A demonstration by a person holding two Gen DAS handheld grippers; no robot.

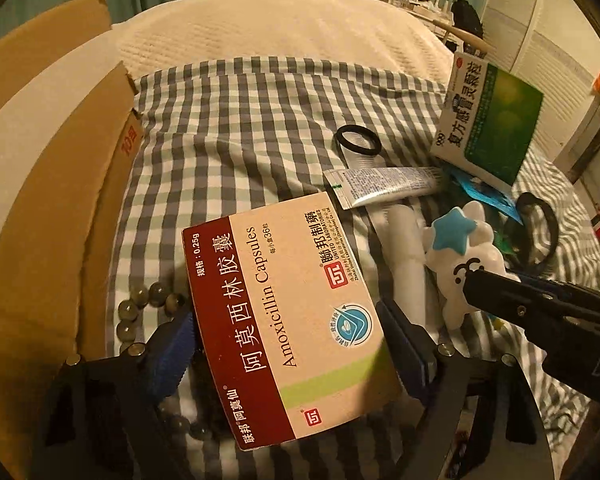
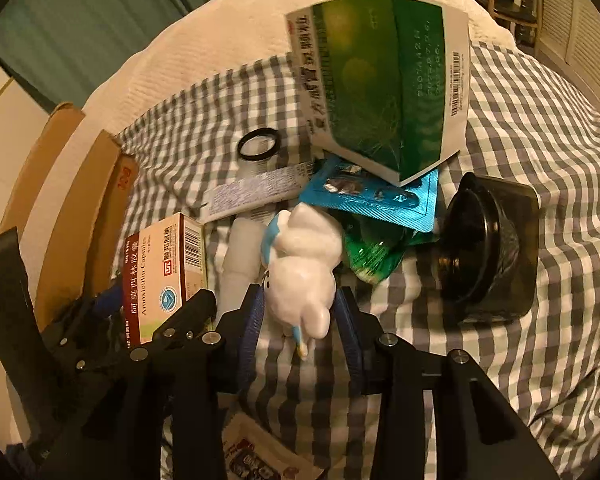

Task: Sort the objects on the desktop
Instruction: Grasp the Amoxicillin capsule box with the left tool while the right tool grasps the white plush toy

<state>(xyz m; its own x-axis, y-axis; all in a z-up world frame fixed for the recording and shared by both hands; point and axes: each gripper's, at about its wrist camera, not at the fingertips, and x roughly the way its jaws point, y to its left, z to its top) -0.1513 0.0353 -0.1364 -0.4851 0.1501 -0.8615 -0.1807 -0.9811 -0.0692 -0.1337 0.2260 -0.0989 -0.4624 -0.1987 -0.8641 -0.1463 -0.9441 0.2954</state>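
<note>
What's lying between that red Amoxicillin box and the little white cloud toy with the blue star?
A white plastic bottle lies on the checked cloth between the Amoxicillin box and the cloud toy. The left wrist view shows it best.

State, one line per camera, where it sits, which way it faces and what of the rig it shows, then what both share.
Left wrist: behind the left gripper, facing along its fingers at the Amoxicillin box they hold; the right gripper enters at right.
Right wrist: behind the right gripper, facing the white figurine between its fingers.
Shared: box, figurine, green box, black ring.

hair tie (image 1: 358, 141) behind tube (image 1: 384, 186), figurine (image 1: 462, 256) right of capsule box (image 1: 288, 316)
</note>
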